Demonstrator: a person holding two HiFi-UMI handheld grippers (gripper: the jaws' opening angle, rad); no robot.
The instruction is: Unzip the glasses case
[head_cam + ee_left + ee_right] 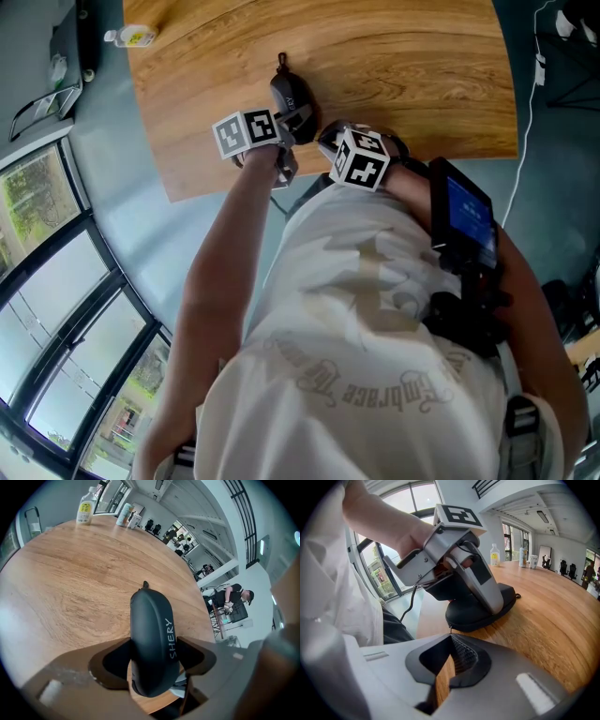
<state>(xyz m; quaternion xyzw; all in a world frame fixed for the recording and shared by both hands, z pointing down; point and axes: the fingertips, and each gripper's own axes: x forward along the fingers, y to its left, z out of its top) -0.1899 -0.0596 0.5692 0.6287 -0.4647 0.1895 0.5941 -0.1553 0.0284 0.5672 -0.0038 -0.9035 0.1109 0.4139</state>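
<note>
A dark grey oval glasses case (pixel 152 634) lies on the wooden table (pixel 403 84) near its front edge. My left gripper (pixel 154 660) is shut on the case, one jaw on each long side. In the head view the case (pixel 292 94) reaches away from that gripper (pixel 298 117). My right gripper (pixel 450 637) sits low at the near end of the case (pixel 464 616), its jaw tips closed together on the thin zipper pull (pixel 450 629). It shows under its marker cube in the head view (pixel 328 141), right beside the left one.
A bottle (pixel 131 36) stands at the far left corner of the table, with cans (pixel 124 514) further along the far edge. The table's front edge runs just below the grippers. A person (pixel 232 599) sits at a desk in the far background.
</note>
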